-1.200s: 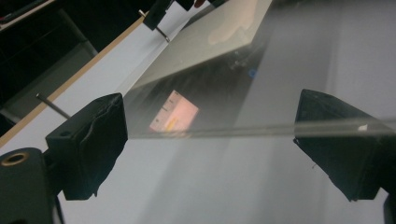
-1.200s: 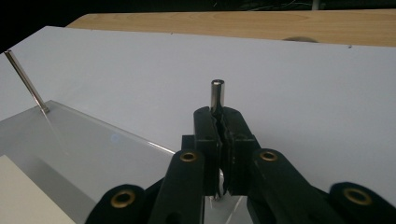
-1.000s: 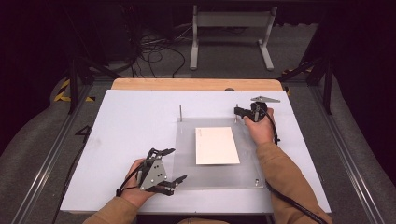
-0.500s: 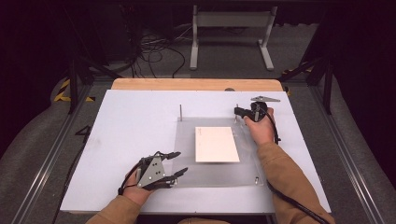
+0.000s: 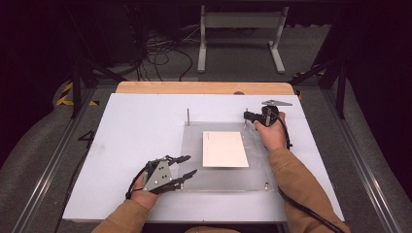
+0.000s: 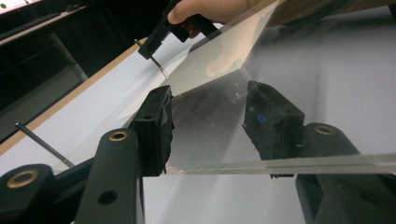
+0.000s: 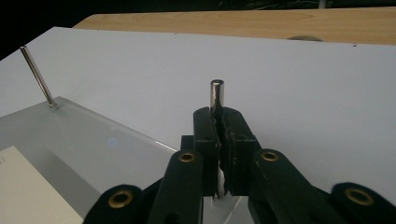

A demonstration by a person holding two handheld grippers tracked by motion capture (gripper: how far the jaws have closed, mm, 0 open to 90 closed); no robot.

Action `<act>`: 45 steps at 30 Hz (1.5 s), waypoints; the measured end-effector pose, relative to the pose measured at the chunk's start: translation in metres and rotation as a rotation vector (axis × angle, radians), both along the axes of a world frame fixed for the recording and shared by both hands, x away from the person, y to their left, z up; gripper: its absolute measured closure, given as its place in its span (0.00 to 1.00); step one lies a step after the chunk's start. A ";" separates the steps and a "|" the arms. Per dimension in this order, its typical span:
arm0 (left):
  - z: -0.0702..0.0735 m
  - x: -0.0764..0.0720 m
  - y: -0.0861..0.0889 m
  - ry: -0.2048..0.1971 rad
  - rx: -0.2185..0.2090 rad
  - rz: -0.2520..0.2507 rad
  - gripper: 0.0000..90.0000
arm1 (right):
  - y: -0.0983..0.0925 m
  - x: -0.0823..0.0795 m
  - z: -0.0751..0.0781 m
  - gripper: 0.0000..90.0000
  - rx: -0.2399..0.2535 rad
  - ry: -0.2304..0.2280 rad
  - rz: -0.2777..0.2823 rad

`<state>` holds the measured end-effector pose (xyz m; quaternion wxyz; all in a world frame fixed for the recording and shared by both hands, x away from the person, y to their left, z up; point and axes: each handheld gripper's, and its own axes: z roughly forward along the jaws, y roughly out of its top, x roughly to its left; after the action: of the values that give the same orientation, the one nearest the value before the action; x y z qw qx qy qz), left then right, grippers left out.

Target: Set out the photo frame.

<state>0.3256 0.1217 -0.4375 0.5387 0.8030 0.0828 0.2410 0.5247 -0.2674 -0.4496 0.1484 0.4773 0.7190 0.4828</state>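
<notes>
The right gripper pinches the upright metal pin at the clear sheet's far corner; the left gripper's fingers are spread astride its near-left edge.

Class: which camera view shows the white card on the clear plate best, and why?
The high view: the whole white card lies flat on the clear plate, every edge visible. The right gripper view catches one corner at bottom left. The left gripper view shows a pale, glare-blurred patch.
</notes>
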 end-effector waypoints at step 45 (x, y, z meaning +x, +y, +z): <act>0.023 -0.012 -0.003 0.019 -0.015 0.012 0.62 | -0.058 -0.212 0.057 0.42 -0.293 -0.475 0.607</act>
<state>0.3136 0.1191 -0.4147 0.5422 0.8009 0.0947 0.2359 0.3123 -0.3256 -0.3928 0.2274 0.0930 0.8340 0.4941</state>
